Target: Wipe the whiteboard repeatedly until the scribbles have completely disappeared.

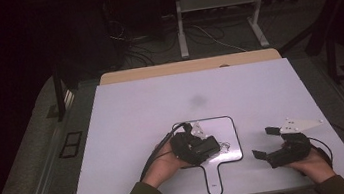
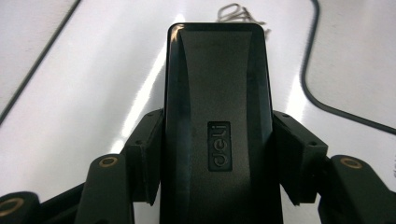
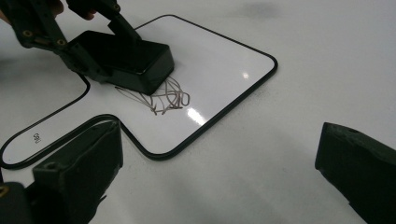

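High view: left tongs [image 1: 212, 147] clamp a black eraser [image 1: 202, 148] on the small whiteboard [image 1: 225, 130].
The eraser rests on the board beside brown scribbles [image 3: 163, 95] — inside the board's black edge, near the middle. The right tongs [image 1: 266, 142] gape wide, holding nothing, on bare tabletop [image 1: 136, 111] just right of the board — open room beyond.

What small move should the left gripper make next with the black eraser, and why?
Probably slide the eraser forward over the scribble. The left gripper is shut on it, it rests on the whiteboard, and the brown lines beside its edge remain unwiped.
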`<action>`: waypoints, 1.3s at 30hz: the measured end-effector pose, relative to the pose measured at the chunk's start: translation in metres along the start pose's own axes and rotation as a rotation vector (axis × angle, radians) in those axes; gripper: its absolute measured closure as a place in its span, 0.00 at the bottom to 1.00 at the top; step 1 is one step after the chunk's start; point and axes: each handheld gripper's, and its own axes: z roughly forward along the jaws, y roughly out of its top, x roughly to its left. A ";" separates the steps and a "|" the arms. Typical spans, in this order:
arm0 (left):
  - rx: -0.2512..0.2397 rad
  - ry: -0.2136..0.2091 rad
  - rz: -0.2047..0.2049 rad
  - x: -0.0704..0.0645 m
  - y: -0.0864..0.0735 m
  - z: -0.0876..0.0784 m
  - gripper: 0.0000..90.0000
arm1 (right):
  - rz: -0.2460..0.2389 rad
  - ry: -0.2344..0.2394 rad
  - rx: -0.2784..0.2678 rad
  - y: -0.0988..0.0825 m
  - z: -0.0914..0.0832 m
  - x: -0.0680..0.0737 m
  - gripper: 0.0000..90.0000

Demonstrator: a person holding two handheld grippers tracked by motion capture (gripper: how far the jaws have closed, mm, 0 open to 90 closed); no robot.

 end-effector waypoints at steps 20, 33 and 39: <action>0.015 -0.017 0.031 -0.007 0.011 0.007 0.44 | 0.003 -0.002 0.002 0.000 0.000 0.000 0.00; 0.026 -0.022 0.033 -0.009 0.016 0.009 0.44 | 0.001 -0.003 0.004 0.000 0.001 -0.001 0.00; 0.026 -0.022 0.041 -0.011 0.019 0.011 0.44 | 0.001 -0.005 0.000 0.000 0.000 -0.001 0.00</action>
